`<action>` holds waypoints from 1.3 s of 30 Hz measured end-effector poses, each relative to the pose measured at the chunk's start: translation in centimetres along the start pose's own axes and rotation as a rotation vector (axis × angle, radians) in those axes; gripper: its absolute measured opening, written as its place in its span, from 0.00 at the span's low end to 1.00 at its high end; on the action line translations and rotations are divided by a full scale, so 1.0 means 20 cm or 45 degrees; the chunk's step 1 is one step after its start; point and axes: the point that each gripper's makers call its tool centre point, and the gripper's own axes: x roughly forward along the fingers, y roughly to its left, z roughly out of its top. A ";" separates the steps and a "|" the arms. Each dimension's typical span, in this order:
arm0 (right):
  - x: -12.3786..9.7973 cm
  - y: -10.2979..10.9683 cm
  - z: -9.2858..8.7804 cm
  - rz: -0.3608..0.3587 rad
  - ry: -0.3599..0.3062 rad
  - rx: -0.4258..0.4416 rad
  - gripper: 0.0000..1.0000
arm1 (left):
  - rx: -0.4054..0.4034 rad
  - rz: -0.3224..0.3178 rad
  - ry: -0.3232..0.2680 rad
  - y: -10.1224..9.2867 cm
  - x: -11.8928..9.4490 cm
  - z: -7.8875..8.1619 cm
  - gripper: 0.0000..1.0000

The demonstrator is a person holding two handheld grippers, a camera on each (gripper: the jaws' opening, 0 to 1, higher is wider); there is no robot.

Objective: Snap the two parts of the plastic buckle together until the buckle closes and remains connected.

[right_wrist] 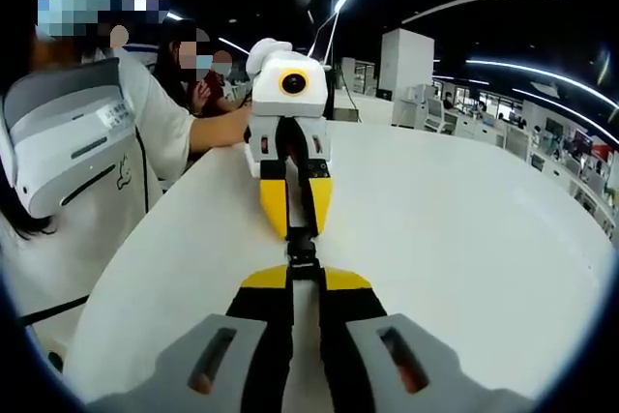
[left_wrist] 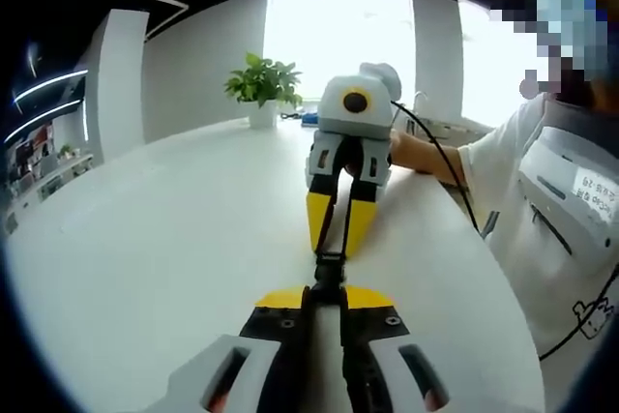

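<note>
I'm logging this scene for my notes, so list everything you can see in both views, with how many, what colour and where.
buckle: one, black, two parts held end to end between the two facing tongs, above the table; whether it has latched cannot be told
table: one, white, under both tongs
potted plant: one, green leaves in a white pot, far edge of the table
seated person: one, at the table's far end behind the tongs
left tongs: one, yellow tips, black and grey body, shut on one buckle end
right tongs: one, same colours, shut on the other end
person's white sleeve: one, beside the table
</note>
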 end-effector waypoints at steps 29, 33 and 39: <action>0.00 -0.01 0.01 -0.122 0.042 0.002 0.08 | 0.025 0.047 0.010 0.00 0.02 0.02 0.10; 0.00 -0.02 0.01 -0.128 0.045 0.010 0.08 | 0.038 0.052 0.010 0.00 0.03 0.02 0.10; -0.01 -0.06 0.02 -0.137 0.026 0.033 0.08 | 0.040 0.062 -0.012 0.03 0.03 0.05 0.10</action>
